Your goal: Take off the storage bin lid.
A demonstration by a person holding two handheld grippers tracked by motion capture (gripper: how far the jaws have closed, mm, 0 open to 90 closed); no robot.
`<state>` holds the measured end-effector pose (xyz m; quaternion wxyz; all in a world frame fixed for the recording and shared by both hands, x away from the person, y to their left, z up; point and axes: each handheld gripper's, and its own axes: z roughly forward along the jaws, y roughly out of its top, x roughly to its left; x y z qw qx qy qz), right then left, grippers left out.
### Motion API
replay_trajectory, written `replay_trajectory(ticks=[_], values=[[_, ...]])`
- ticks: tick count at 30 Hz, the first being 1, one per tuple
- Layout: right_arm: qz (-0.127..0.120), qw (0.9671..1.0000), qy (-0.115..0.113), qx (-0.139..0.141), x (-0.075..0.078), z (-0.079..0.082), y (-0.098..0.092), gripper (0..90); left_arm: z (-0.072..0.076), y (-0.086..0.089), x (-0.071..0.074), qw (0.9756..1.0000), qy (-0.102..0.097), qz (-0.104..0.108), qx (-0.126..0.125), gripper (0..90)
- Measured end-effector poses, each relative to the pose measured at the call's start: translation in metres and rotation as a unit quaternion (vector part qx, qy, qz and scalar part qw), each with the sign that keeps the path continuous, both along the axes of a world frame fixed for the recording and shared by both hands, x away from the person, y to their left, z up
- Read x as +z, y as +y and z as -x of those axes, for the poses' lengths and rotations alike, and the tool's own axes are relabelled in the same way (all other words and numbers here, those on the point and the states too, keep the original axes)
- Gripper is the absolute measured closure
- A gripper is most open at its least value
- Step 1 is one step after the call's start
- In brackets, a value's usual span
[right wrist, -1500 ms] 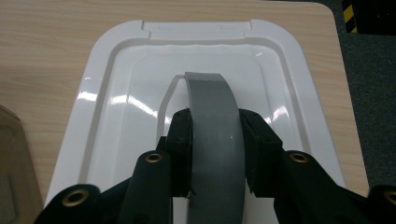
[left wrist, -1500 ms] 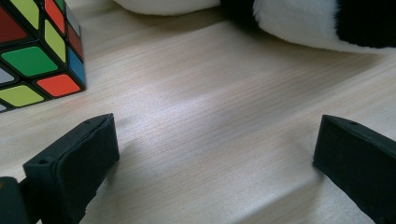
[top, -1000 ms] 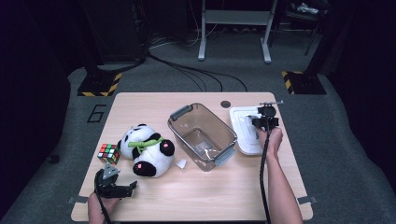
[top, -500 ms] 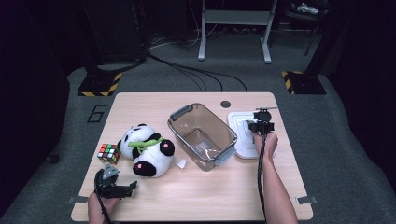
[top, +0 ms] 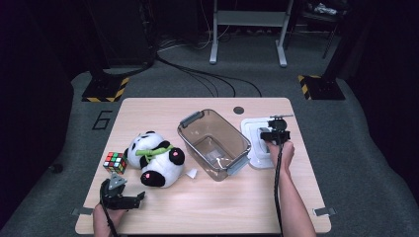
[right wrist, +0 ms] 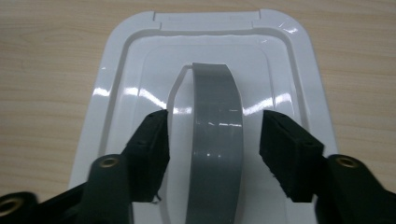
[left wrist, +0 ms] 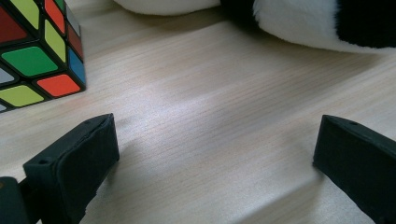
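Hovering over the white lid [right wrist: 208, 60] at the table's [top: 217, 202] right side, beside the clear bin [top: 213, 143], the right gripper [right wrist: 214, 140] has just been opening; its jaws stand apart around the lid's grey handle [right wrist: 215, 135] without touching it. The left gripper [left wrist: 215, 154] rests wide open near the Rubik's cube [left wrist: 35, 51] and panda plush [top: 153, 159].

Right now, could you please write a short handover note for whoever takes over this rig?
Right gripper: its jaws have just been opening; they straddle the grey handle of the white lid without pressing on it.
Left gripper: open, resting low over the table near the puzzle cube and the plush panda.
Clear bin: uncovered, beside the lid.
Done: lid lies flat on the table.
Left, probably: grip the handle and fit the lid on the bin.
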<state>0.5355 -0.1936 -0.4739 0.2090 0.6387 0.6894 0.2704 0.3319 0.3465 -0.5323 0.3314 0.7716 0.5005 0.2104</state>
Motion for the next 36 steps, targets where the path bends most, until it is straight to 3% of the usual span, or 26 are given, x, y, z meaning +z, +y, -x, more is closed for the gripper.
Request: replay_trajectory(ticks=[8, 17, 27, 36], values=[[-0.009, 0.9996, -0.019, 0.021, 0.014, 0.025, -0.006, 15.8, 0.000, 0.000, 0.000, 1.0000, 0.000, 0.000, 0.000, 0.0], [-0.016, 0.9981, -0.024, 0.055, 0.012, 0.060, -0.009, 4.3, 0.000, 0.000, 0.000, 1.0000, -0.001, -0.003, -0.001, 0.0], [-0.010, 0.9963, -0.039, 0.076, -0.003, 0.101, -0.002, 0.0, 0.000, 0.000, 0.000, 1.0000, -0.001, -0.003, -0.001, 0.0], [-0.016, 0.9951, -0.047, 0.085, -0.030, 0.133, 0.002, 0.0, 0.000, 0.000, 0.000, 1.0000, -0.001, -0.003, -0.001, 0.0]])
